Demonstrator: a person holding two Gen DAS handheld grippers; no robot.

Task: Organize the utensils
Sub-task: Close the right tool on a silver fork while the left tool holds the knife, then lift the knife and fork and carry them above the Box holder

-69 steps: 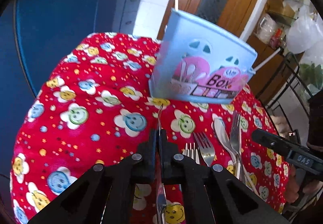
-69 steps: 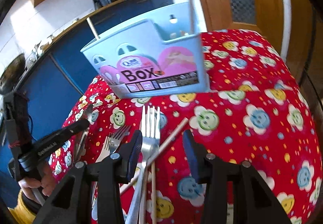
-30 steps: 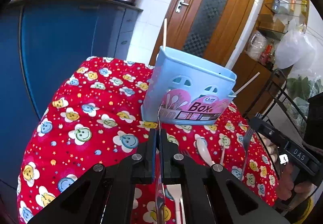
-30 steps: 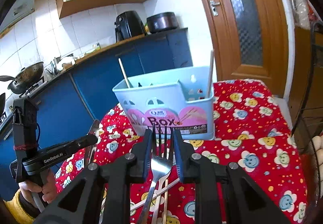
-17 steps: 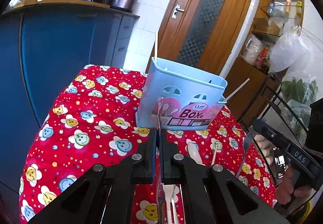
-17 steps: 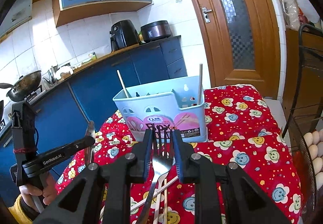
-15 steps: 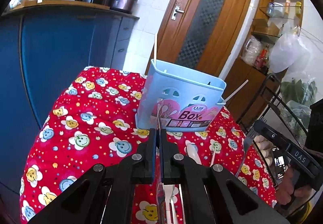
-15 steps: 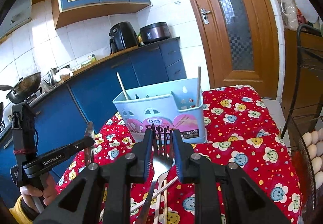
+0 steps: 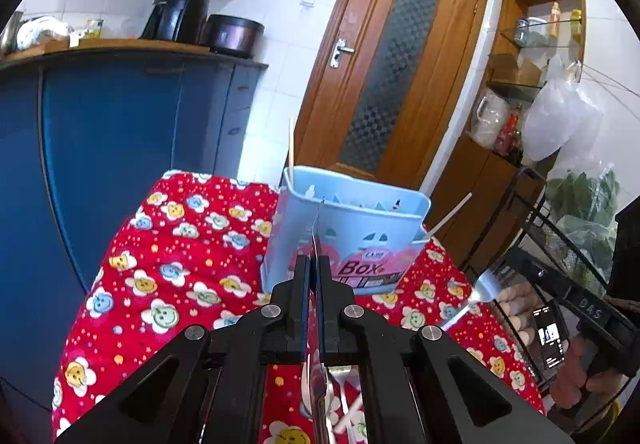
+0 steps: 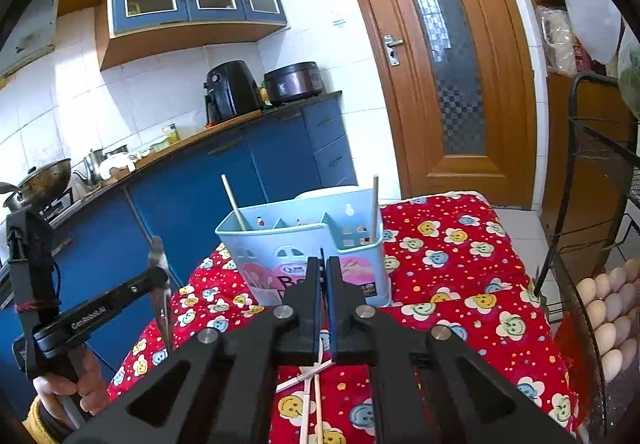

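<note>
the left gripper (image 9: pixel 314 276) was clamped on a knife (image 9: pixel 315 240); the right gripper (image 10: pixel 323 276) was clamped on a fork (image 9: pixel 478 294). both hung above the tablecloth (image 10: pixel 448 276), near the box (image 10: pixel 304 244). two chopsticks (image 10: pixel 373 207) stood inside; more utensils (image 10: pixel 314 384) lay loose, so much sorting remained.

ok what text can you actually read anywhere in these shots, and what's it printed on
"Box": pink label on the blue utensil box.
"DAS": body of the right gripper.
"GenRobot.AI": body of the left gripper.
The small print on the box label and the logo above "Box" are too blurred to read.
</note>
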